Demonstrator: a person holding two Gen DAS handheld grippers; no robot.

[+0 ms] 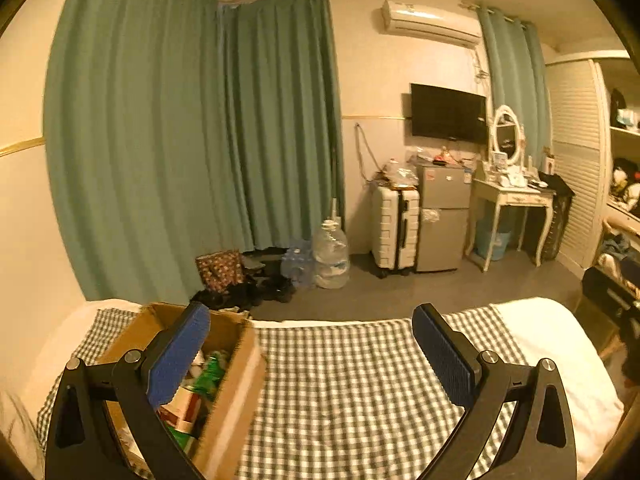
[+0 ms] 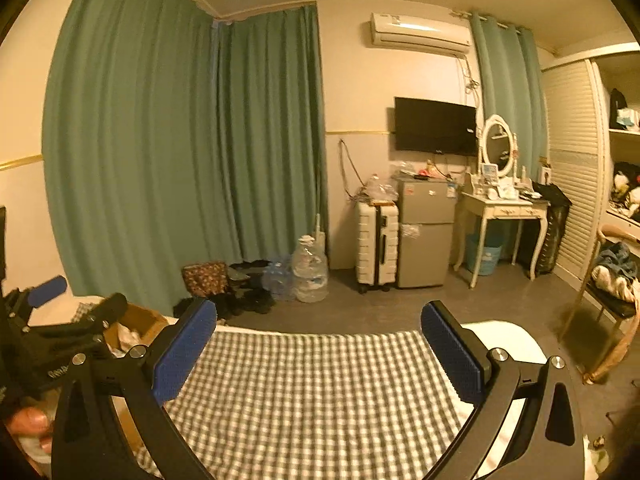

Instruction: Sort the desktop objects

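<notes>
Left gripper (image 1: 310, 332) and right gripper (image 2: 318, 330): jaws spread wide, nothing held. Cardboard box (image 1: 236, 392) of assorted items sits on the checkered cloth (image 1: 340, 380), under the left gripper's left finger.

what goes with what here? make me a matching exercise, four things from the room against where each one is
Things:
1. cardboard box
2. television
3. white suitcase
4. air conditioner

Places:
A. high on the wall, near the ceiling
B. on the floor, left of the small fridge
C. on the checked cloth, under the left gripper
D. on the wall above the fridge

Pairs: 1-C, 2-D, 3-B, 4-A
</notes>
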